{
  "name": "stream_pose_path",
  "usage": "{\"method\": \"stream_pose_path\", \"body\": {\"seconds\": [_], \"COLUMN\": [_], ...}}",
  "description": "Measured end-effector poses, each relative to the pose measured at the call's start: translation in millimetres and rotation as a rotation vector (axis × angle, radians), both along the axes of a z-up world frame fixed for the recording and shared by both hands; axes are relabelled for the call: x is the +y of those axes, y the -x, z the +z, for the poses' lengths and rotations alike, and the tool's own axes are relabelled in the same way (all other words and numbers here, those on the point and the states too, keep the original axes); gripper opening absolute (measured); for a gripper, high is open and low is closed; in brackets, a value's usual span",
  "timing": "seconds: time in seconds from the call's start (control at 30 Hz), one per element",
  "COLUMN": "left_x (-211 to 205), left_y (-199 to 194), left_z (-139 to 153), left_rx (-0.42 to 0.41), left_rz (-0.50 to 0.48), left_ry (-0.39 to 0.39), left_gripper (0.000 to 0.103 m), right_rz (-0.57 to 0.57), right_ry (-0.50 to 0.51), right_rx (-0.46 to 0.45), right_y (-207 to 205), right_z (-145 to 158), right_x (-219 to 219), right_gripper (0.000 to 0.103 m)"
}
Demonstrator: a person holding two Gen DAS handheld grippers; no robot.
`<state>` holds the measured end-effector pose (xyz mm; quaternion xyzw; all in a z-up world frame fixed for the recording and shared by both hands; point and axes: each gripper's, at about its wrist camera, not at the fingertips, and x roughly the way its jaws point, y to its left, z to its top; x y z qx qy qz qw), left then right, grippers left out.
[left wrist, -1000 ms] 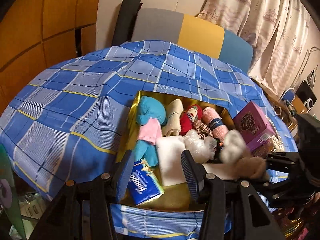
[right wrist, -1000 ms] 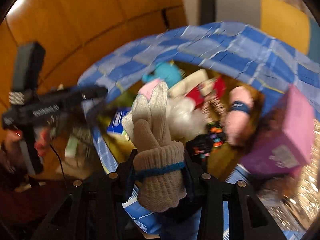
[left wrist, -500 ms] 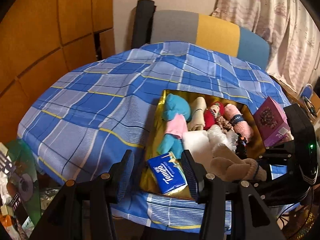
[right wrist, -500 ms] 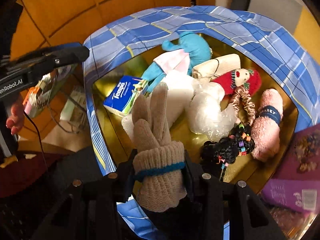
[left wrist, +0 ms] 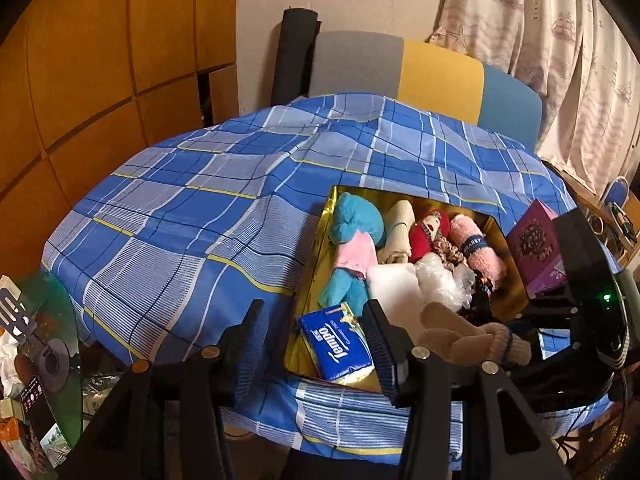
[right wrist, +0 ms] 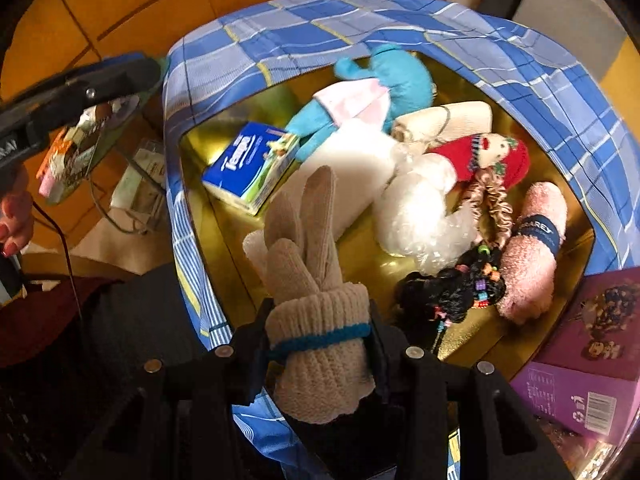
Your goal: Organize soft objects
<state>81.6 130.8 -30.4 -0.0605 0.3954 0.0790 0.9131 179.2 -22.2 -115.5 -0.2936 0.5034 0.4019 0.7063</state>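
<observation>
Orange-brown wood-panelled wall (left wrist: 92, 64) at left. Centre: blue plaid tablecloth (left wrist: 192, 216), bearing shallow gold tray (left wrist: 316, 256) of soft toys. Cream patterned curtain (left wrist: 540, 28) at right. Left gripper (left wrist: 316, 340) agape, empty. Right gripper (right wrist: 320, 332), jaws just easing apart, pinching rolled beige knitted glove (right wrist: 316, 312) above tray.

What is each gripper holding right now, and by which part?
The right gripper grips the beige glove at its ribbed cuff, jaws just easing open. The left gripper holds nothing.
</observation>
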Motion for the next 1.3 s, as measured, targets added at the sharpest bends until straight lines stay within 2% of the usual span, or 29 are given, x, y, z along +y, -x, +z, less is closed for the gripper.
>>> {"method": "stream_pose_path", "body": {"seconds": [0.07,0.13,0.2,0.43,0.6,0.73,0.87,0.93,1.13,1.3], "left_x": [-0.3,0.4,1.5,-0.8,-10.9,-17.8,-24.0,-27.4,-31.7,-31.5], "left_y": [0.4,1.0,2.2,2.6,5.4,8.8,11.1,12.4,20.3,25.4], "left_z": [-1.2,-2.3,-2.6,-5.1,-4.0,-2.9,-3.3,-2.6,3.5,6.4], "left_rx": [0.009,0.015,0.013,0.032,0.030,0.031,0.043,0.043,0.026,0.023], "left_rz": [-0.003,0.004,0.015,0.011,-0.020,-0.031,-0.049,-0.055,-0.057,-0.042], "left_ry": [0.004,-0.001,-0.011,-0.001,-0.009,-0.011,-0.007,-0.017,-0.027,-0.020], "left_gripper": [0.049,0.049,0.049,0.049,0.049,0.049,0.049,0.049,0.049,0.049], "right_rz": [-0.006,-0.029,-0.086,-0.271,-0.396,-0.476,-0.582,-0.625,-0.729,-0.847], "right_ry": [0.013,0.028,0.019,-0.130,-0.240,-0.264,-0.315,-0.326,-0.286,-0.308], "right_rx": [-0.007,-0.028,-0.081,-0.160,-0.192,-0.251,-0.251,-0.250,-0.342,-0.405], "right_y": [0.1,-1.4,-3.3,4.1,20.9,35.9,47.7,50.5,64.0,76.8], "right_z": [-2.0,-2.8,2.8,31.7,45.0,55.6,60.8,59.6,64.3,72.1], "right_x": [2.8,3.7,-0.9,-29.0,-37.1,-32.5,-33.4,-34.3,-38.8,-49.6], "right_gripper": [0.045,0.051,0.060,0.065,0.082,0.088,0.095,0.096,0.097,0.101]}}
